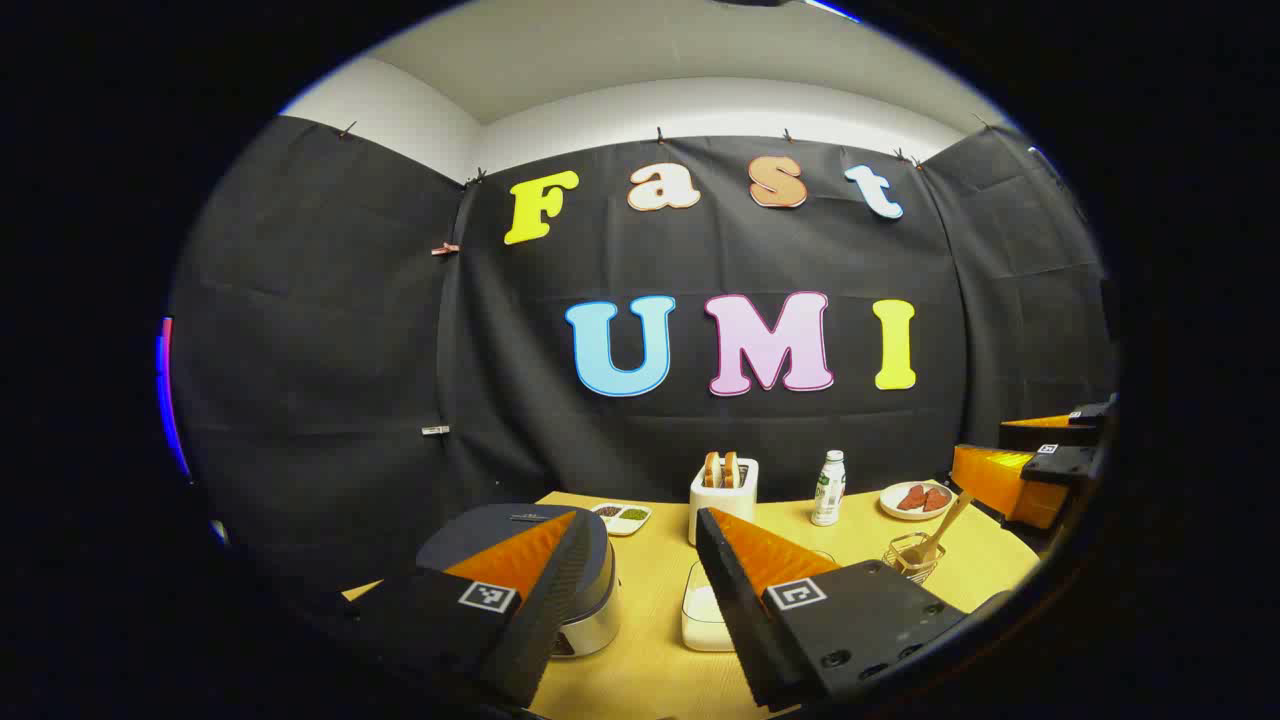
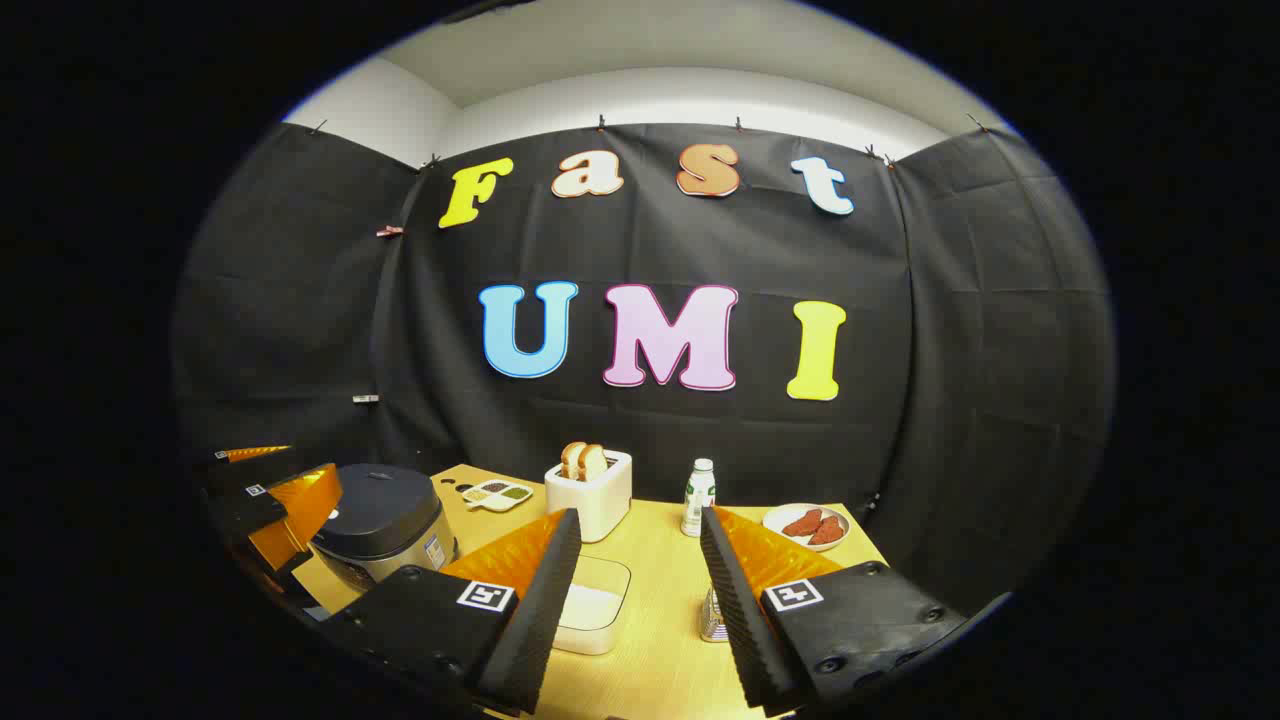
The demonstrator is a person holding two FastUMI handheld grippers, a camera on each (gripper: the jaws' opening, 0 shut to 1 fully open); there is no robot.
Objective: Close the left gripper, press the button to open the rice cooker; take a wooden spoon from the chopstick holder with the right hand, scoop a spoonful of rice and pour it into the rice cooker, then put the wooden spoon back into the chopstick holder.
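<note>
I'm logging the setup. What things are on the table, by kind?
Rice cooker: 1
Toaster: 1
Bottle: 1
Plates: 2
Rice box: 1
Holder: 1
Spoon: 1
Total: 8

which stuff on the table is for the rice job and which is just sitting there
For the job:
rice cooker, lid shut
rice container
wooden spoon
chopstick holder

Just lying about:
toaster with bread
bottle
plate of sausages
divided dish
</note>
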